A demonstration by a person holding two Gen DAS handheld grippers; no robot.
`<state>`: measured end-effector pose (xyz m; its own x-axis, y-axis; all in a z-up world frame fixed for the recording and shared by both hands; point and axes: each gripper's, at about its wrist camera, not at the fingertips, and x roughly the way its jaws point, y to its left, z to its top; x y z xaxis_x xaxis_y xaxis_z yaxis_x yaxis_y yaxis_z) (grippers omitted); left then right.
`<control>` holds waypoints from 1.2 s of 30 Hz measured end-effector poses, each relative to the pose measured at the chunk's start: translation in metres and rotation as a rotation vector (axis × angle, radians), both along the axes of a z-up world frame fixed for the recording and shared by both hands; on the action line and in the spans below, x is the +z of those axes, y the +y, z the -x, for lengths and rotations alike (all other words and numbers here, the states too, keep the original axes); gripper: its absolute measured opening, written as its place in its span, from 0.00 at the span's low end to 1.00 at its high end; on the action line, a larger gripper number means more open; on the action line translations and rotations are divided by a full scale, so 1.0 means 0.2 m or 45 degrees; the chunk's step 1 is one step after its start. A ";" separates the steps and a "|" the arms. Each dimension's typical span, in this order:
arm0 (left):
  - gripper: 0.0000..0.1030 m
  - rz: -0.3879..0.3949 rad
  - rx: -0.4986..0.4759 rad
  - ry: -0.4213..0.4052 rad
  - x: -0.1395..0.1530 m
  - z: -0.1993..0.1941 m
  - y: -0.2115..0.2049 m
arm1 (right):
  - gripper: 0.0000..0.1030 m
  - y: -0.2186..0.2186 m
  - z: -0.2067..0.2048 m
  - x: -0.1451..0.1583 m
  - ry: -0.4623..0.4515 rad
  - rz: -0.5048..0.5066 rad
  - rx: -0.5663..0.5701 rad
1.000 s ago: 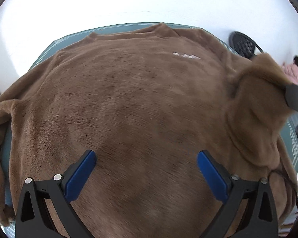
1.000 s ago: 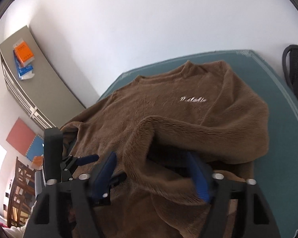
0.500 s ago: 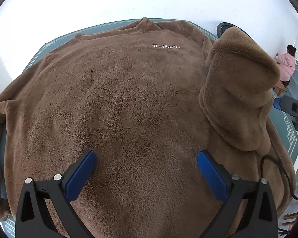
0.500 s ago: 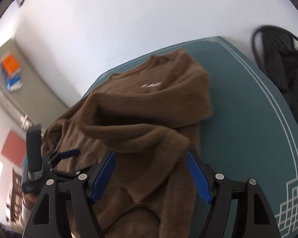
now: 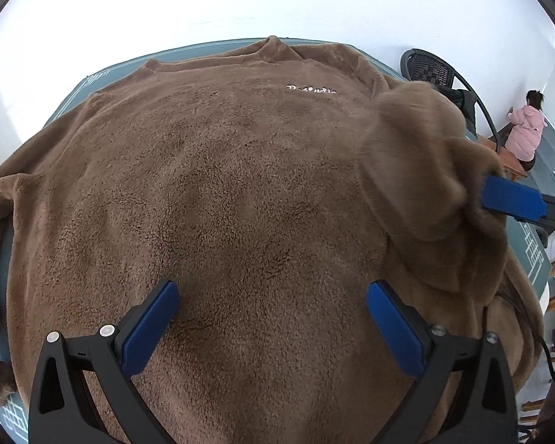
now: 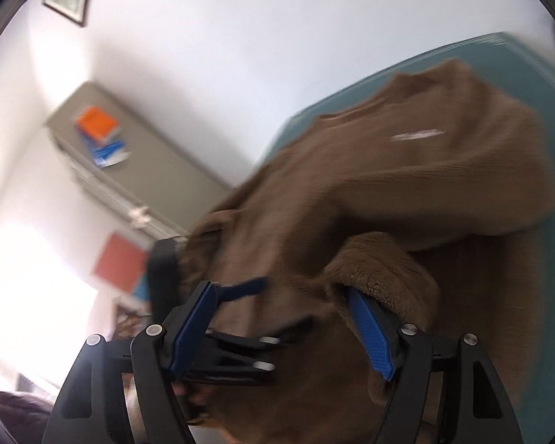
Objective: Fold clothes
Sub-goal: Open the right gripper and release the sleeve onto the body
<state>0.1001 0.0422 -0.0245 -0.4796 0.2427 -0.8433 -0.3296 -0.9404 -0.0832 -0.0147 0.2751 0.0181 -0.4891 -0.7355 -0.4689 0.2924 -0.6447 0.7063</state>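
One sleeve [image 5: 414,155] now swinging back outward off sweater [image 5: 240,203] chest, draped on a finger of right tool [image 6: 283,327], jaws apart. Sweater lying flat on counter [image 5: 92,81]; left tool [image 5: 270,318] hovering apart above hem. Sleeve fold unsettled.

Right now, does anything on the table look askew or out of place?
Only the sweater: its right sleeve is bunched and lifted over the body, draped on the right claw mid-fold. The left sleeve hangs off the table edge. No damage visible.
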 end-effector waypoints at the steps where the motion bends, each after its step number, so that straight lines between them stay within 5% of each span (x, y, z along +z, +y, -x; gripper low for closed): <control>1: 0.99 -0.001 -0.004 0.002 0.00 -0.01 0.00 | 0.73 -0.02 0.01 0.00 -0.002 0.027 0.021; 10: 0.99 -0.073 -0.066 -0.003 0.04 -0.08 0.01 | 0.73 -0.03 -0.02 0.05 0.045 0.091 0.053; 14: 0.99 -0.025 -0.080 0.015 0.04 -0.10 0.04 | 0.73 0.10 -0.12 0.14 0.171 0.044 -0.107; 20: 0.99 -0.026 -0.114 0.033 0.04 -0.09 0.06 | 0.73 0.30 -0.07 -0.01 -0.029 -0.093 -0.419; 24: 0.99 -0.047 -0.086 0.021 0.05 -0.09 0.00 | 0.73 0.22 0.01 -0.17 -0.174 -0.012 -0.323; 31: 0.99 -0.089 0.027 -0.023 0.02 -0.09 -0.21 | 0.73 -0.16 0.12 -0.07 -0.106 0.267 0.094; 36: 0.99 -0.180 0.081 -0.075 0.00 -0.11 -0.31 | 0.73 -0.24 0.14 0.01 0.003 0.060 0.047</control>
